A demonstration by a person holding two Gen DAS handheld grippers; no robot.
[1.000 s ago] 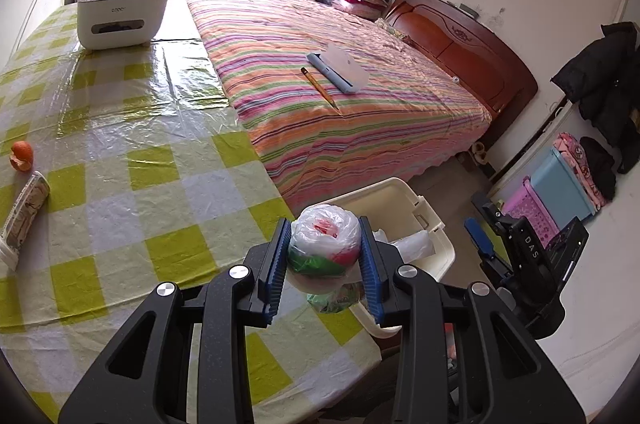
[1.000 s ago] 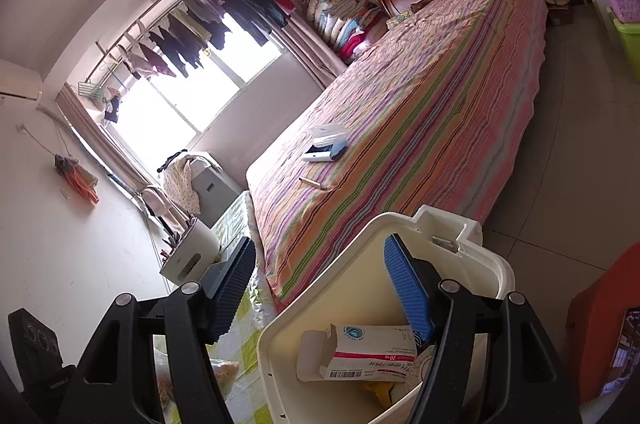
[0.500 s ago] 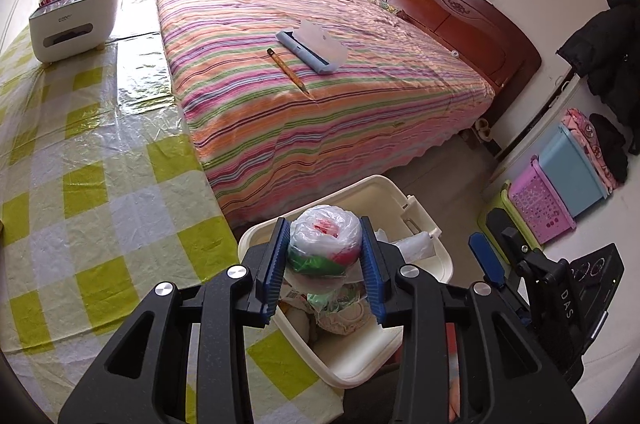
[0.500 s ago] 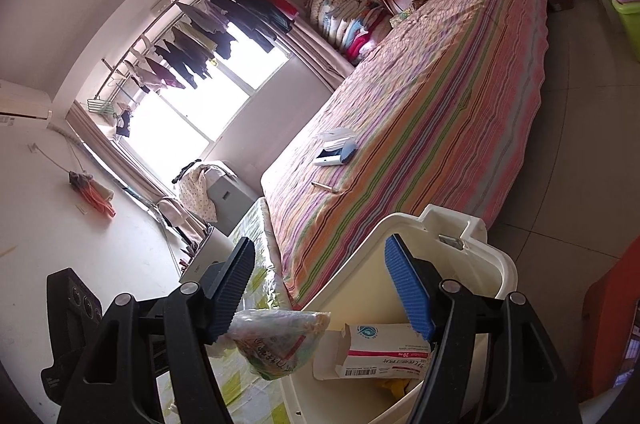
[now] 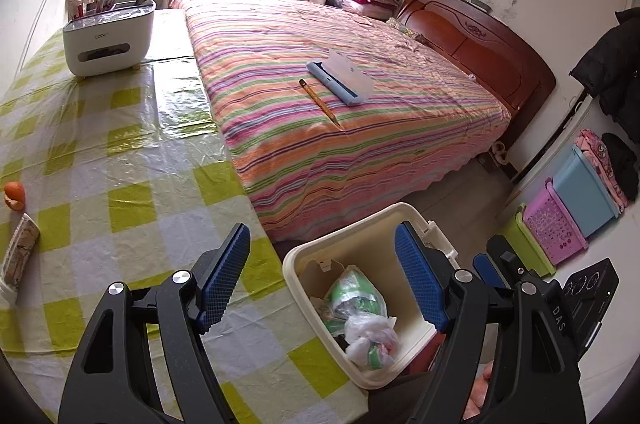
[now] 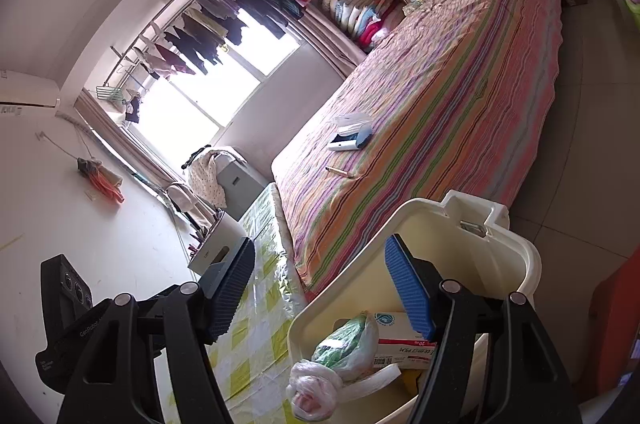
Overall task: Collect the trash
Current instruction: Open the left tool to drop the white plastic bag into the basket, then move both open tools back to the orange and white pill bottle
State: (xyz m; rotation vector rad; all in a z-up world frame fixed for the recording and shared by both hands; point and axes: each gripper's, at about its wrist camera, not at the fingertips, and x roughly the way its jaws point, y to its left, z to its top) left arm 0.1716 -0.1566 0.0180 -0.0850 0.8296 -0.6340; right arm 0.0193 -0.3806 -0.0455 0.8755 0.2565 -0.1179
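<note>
One knotted bag [image 5: 370, 342] lies in the bin [image 5: 412, 212]; left gripper [image 5: 322, 282] just released, right gripper [image 6: 320, 290] spread empty; orange peel [image 5: 15, 195] and wrapper [image 5: 20, 250] remain on tabletop [image 5: 120, 159].

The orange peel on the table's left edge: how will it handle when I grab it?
The orange peel looks like a curled, hollow shell, so probably light and likely to crush or fold between the pads. Its rounded shape may rock or skid on the glossy tablecloth if nudged.

We note the trash bin [image 5: 416, 224] just off the table's [image 5: 120, 163] right corner, before the bed [image 5: 360, 127]; a knotted plastic bag [image 5: 370, 338] lies inside it, a carton [image 6: 400, 342] beside.
</note>
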